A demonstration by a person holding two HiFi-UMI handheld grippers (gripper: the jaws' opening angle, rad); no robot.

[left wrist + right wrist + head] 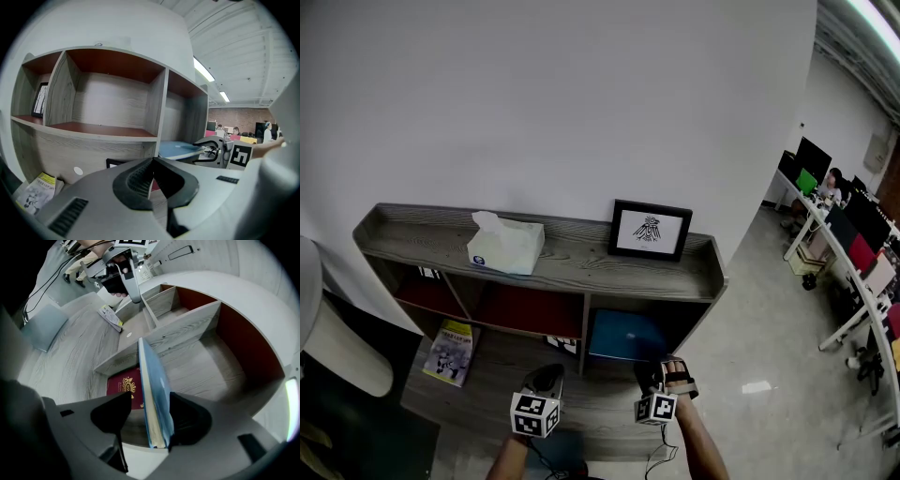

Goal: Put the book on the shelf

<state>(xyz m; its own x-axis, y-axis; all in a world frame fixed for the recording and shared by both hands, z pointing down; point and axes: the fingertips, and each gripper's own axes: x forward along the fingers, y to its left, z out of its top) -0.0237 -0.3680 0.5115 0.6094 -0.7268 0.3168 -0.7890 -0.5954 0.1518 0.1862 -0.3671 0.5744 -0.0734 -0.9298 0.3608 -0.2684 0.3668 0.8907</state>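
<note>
A thin blue book [154, 390] stands edge-on between the jaws of my right gripper [151, 401]. Its cover lies against the right-hand pad, and a clear gap shows on the other side, so the jaws are open. From above, the blue book [626, 336] sits in the lower right compartment of the grey wooden shelf [581, 267], with the right gripper [664, 377] at its front edge. My left gripper [152, 161] is shut on nothing and hovers before the middle of the shelf. A dark red book [125, 387] with a gold crest lies flat beside the blue one.
A tissue box [504, 244] and a framed picture [650, 230] stand on the shelf top. A magazine [450, 352] lies on the low ledge at the left. Desks with monitors and seated people [844, 234] fill the far right. A white rounded object [328, 347] is at the left edge.
</note>
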